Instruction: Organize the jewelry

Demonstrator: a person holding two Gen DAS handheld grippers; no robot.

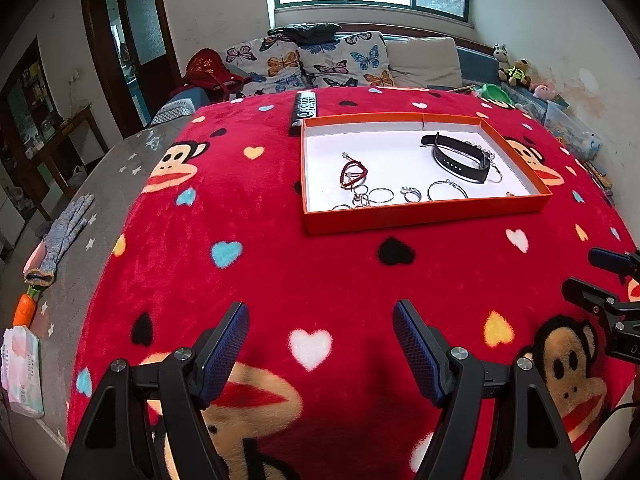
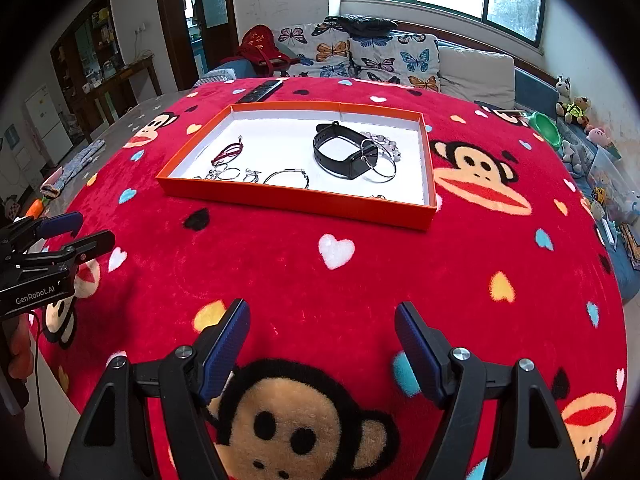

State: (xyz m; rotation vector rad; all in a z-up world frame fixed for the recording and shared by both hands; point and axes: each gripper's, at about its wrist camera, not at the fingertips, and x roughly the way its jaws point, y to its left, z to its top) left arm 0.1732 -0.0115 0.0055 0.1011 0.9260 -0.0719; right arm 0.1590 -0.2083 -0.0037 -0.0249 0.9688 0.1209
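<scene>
An orange tray [image 1: 424, 216] [image 2: 296, 200] with a white floor sits on the red monkey-print blanket. Inside lie a black smartwatch band [image 1: 460, 158] [image 2: 340, 154], a red cord bracelet [image 1: 353, 172] [image 2: 229, 150], several silver hoops and rings [image 1: 380, 195] [image 2: 286, 178] and a bead bracelet [image 2: 384, 142]. My left gripper [image 1: 320, 340] is open and empty above the blanket, well short of the tray; it also shows in the right wrist view [image 2: 80, 232]. My right gripper [image 2: 322, 340] is open and empty, also short of the tray, and shows in the left wrist view [image 1: 596, 276].
A black remote [image 1: 304, 114] [image 2: 260, 91] lies just behind the tray's far left corner. A grey glove [image 1: 60, 236], a carrot toy [image 1: 25, 308] and a tissue pack [image 1: 22, 372] lie on the grey surface at left. A sofa with butterfly cushions [image 1: 320, 60] stands behind.
</scene>
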